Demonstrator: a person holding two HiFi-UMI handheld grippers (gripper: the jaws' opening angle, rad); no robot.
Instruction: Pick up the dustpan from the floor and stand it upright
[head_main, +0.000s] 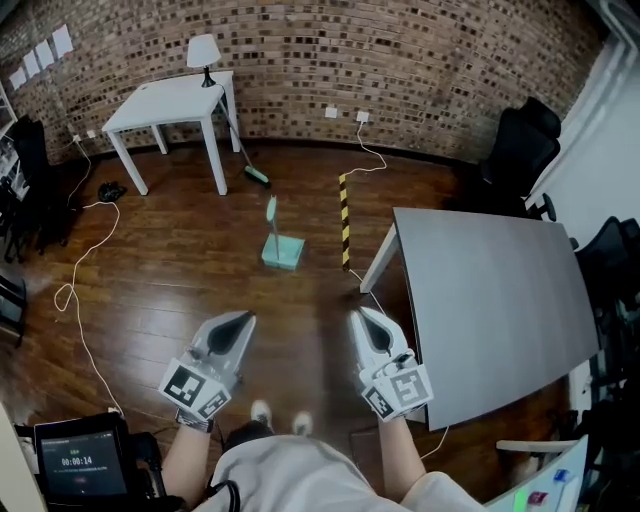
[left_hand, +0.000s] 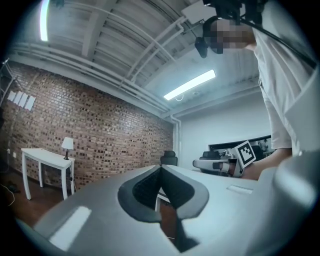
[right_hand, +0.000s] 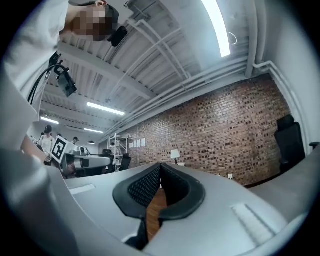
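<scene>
The dustpan (head_main: 283, 250) is seen on the floor (head_main: 180, 270), well ahead of the left gripper (head_main: 241, 322) and right gripper (head_main: 364, 318). Their fingers are pressed together on nothing. If they are not spread, the dustpan may be shoved aside.

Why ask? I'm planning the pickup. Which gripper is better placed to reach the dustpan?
Left, probably: the dustpan sits nearer the left gripper; the right gripper is farther aside, by the grey table. Both shut, empty.
</scene>
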